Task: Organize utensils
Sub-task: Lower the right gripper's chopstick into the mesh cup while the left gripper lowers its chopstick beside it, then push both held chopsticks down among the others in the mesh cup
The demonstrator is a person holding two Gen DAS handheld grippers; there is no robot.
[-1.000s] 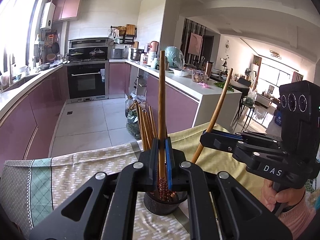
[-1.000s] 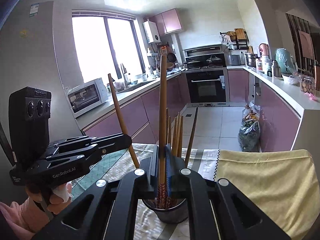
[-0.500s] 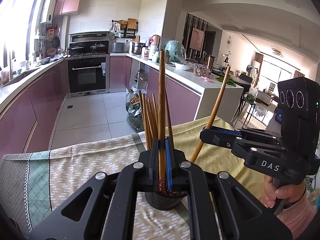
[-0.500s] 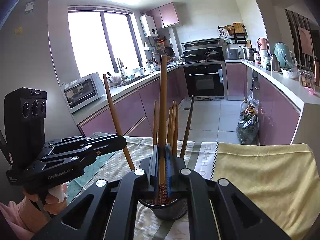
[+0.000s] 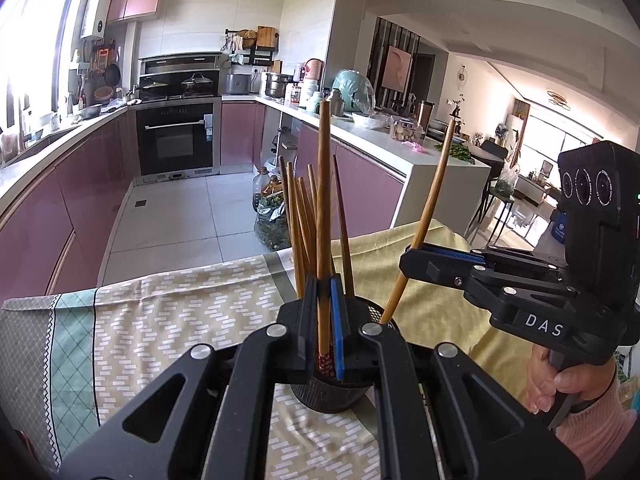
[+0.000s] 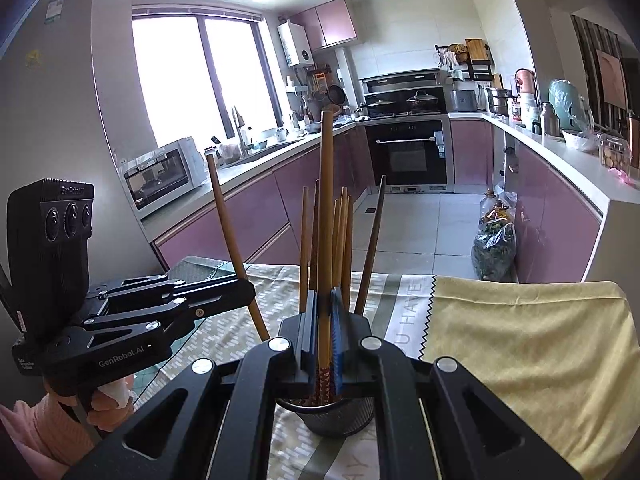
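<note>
A dark mesh utensil cup [image 5: 332, 394] stands on the cloth-covered table and holds several wooden chopsticks [image 5: 302, 232]; it also shows in the right wrist view [image 6: 340, 416]. My left gripper [image 5: 324, 320] is shut on one upright wooden chopstick [image 5: 323, 200], its patterned lower end just above the cup. My right gripper [image 6: 326, 332] is shut on another upright chopstick [image 6: 326, 220] over the cup. In the left wrist view the right gripper [image 5: 412, 258] holds its chopstick [image 5: 428, 216] tilted, tip at the cup's rim.
The table carries a patterned green-beige cloth [image 5: 160, 320] and a yellow cloth [image 6: 520, 340]. Behind are purple kitchen cabinets, an oven [image 5: 176, 140], a counter with appliances [image 5: 352, 96], and a bag of greens [image 6: 492, 248] on the floor.
Both grippers have lowered their chopsticks toward the cup and tilted slightly down; the cup and its chopsticks show higher in both views. Both stay shut.
</note>
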